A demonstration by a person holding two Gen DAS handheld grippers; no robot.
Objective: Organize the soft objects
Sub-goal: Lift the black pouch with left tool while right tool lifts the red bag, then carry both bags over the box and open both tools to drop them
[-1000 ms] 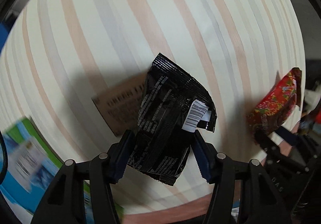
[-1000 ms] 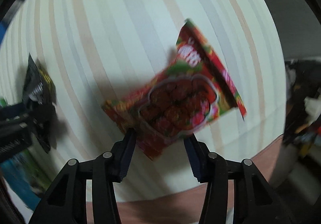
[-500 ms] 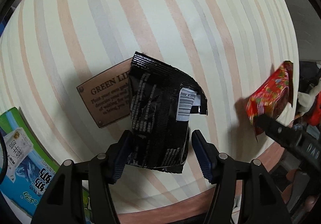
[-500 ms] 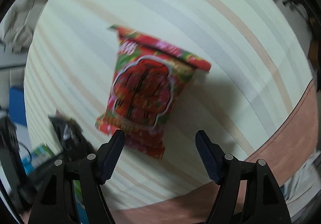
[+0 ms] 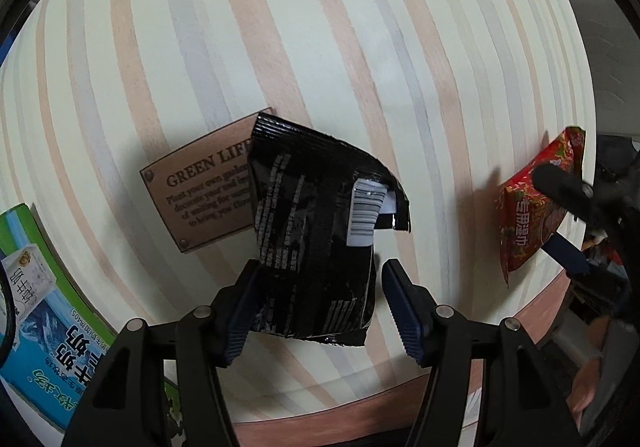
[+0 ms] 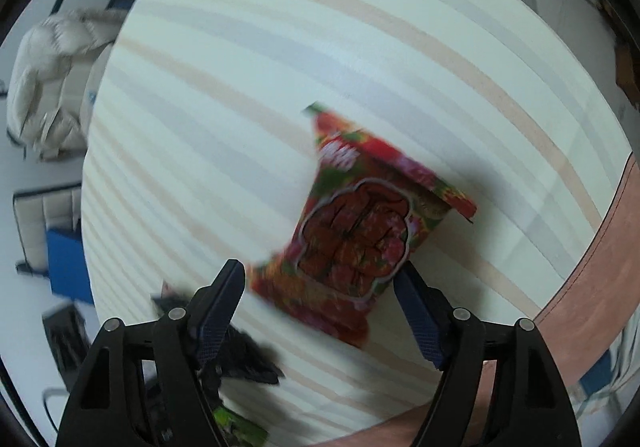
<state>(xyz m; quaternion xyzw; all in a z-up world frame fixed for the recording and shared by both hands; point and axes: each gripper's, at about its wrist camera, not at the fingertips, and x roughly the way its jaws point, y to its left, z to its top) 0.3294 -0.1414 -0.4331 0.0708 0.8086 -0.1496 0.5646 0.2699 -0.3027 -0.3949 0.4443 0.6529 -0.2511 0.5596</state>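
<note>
My left gripper (image 5: 320, 303) jaws open around black packet (image 5: 316, 243), flat on striped bench (image 5: 320, 47) over brown plaque (image 5: 200, 191). Right gripper (image 6: 320, 311) jaws open, straddling red packet (image 6: 360, 235) near bench's right edge.

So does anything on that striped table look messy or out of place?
Slightly. The black packet is crumpled, one top corner folded over, and it lies askew across a brown plaque, hiding part of its lettering. The red packet sits tilted near the table edge. Nothing has spilled.
</note>
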